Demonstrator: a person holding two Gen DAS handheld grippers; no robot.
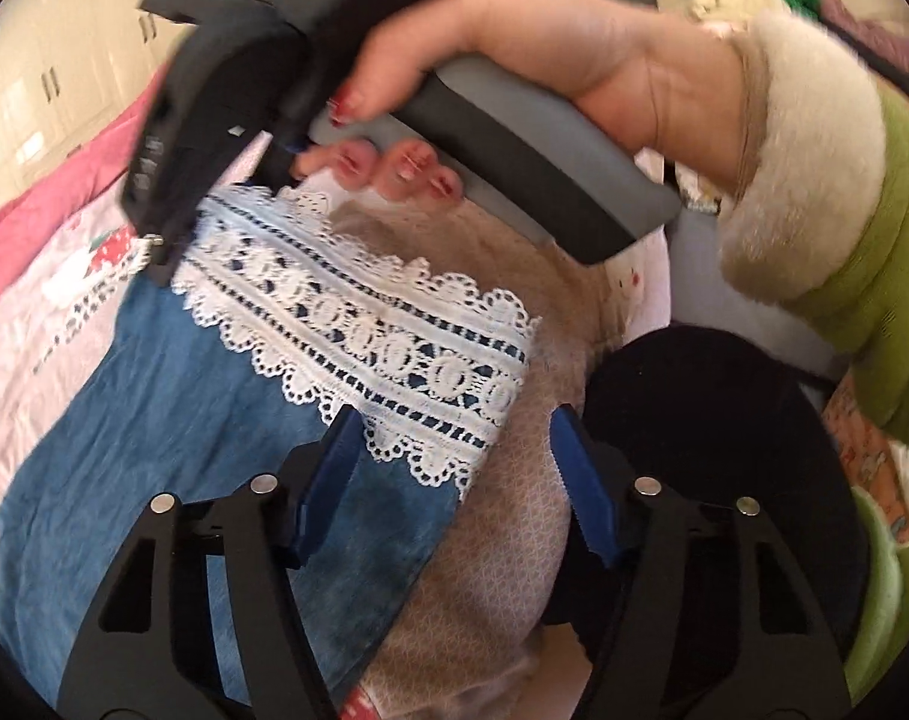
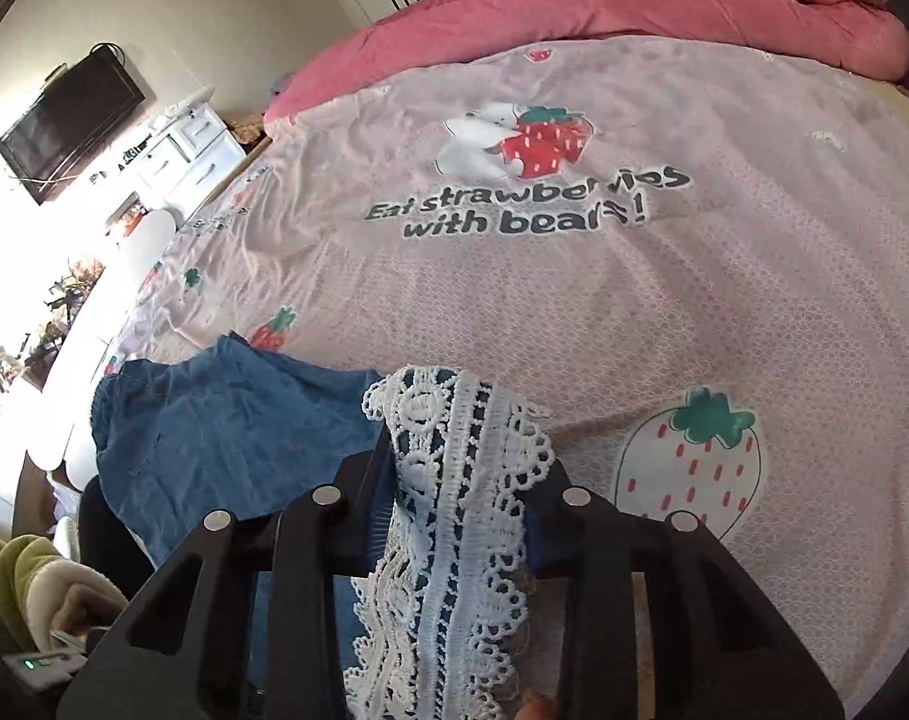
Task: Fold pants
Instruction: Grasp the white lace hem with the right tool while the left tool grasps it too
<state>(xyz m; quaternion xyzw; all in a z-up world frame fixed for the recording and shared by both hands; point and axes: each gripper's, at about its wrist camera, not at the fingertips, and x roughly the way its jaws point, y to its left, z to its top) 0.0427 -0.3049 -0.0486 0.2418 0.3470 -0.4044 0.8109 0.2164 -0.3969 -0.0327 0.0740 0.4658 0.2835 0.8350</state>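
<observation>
The pants (image 1: 172,420) are blue denim with a wide white lace hem (image 1: 370,324), lying on a pink bedsheet (image 1: 490,546). My left gripper (image 1: 454,474) is open, its blue-padded fingers straddling the lace corner just above the cloth. The right gripper's body (image 1: 214,120), held in a hand, hovers over the far end of the hem. In the right wrist view, my right gripper (image 2: 463,498) is shut on the lace hem (image 2: 454,468), which is bunched and lifted between its fingers; the denim (image 2: 226,438) trails left.
A pink quilt (image 2: 664,0) is piled at the far edge of the bed. The printed sheet (image 2: 724,300) stretches wide ahead. A black round object (image 1: 712,438) lies right of the left gripper. A dresser (image 2: 190,150) and TV (image 2: 70,126) stand at the left.
</observation>
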